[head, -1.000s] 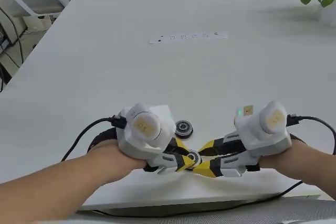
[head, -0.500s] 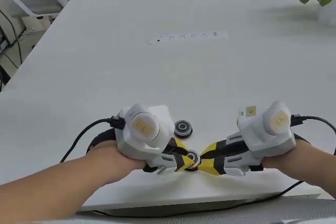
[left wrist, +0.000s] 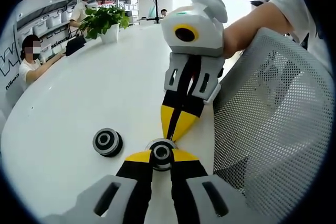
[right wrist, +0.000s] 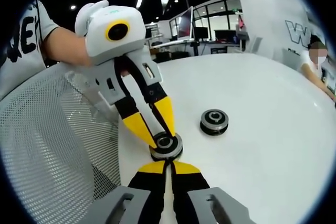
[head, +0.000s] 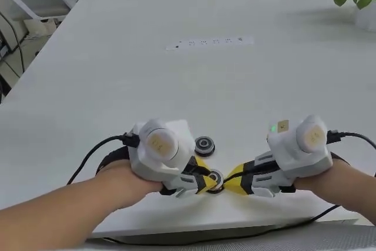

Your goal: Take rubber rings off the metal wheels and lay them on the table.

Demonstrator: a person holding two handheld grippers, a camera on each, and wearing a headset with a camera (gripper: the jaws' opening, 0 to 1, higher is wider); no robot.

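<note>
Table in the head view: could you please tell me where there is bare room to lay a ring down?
The wide bare stretch of table between the power strip and the loose wheel is free, as is the patch right of that wheel. Crowded at the near edge, where the left gripper and right gripper meet at the clamped wheel.

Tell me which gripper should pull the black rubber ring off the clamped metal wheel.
Right, probably. The right gripper, jaws shut, sits at the rim of the black-ringed metal wheel, which the left gripper clamps.
</note>
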